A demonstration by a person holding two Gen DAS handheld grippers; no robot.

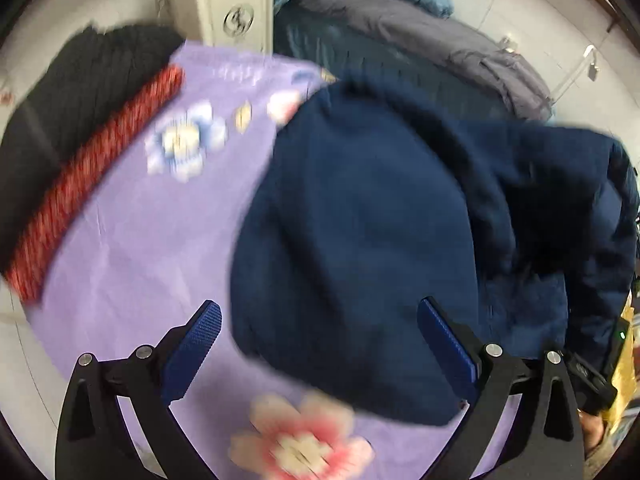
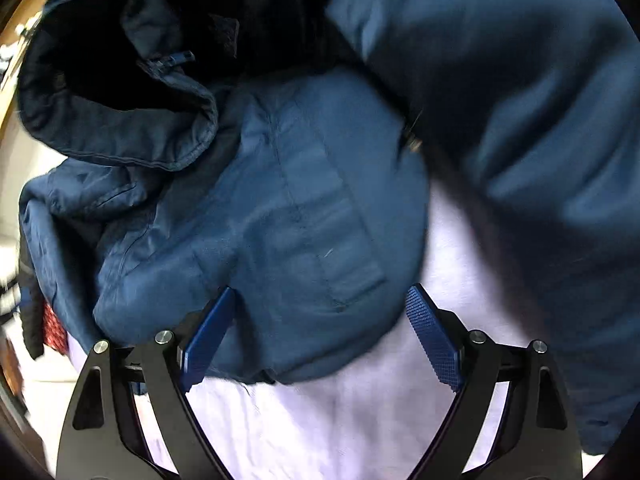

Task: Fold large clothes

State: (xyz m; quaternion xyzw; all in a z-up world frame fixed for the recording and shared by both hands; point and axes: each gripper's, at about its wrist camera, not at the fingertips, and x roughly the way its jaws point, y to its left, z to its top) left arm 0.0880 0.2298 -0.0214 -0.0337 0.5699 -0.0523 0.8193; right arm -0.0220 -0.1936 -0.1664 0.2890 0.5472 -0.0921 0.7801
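Navy jacket (image 1: 360,220) on purple floral cloth (image 1: 152,240), parted left gripper (image 1: 320,320) fingers above

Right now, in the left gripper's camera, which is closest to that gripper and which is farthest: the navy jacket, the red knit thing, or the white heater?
From the left gripper:
1. Navy jacket, right in front, between the fingers.
2. Red knit piece, off to the left.
3. White heater, at the far top.

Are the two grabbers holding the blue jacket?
No. Left gripper and right gripper are both open over the navy jacket; neither pinches it.
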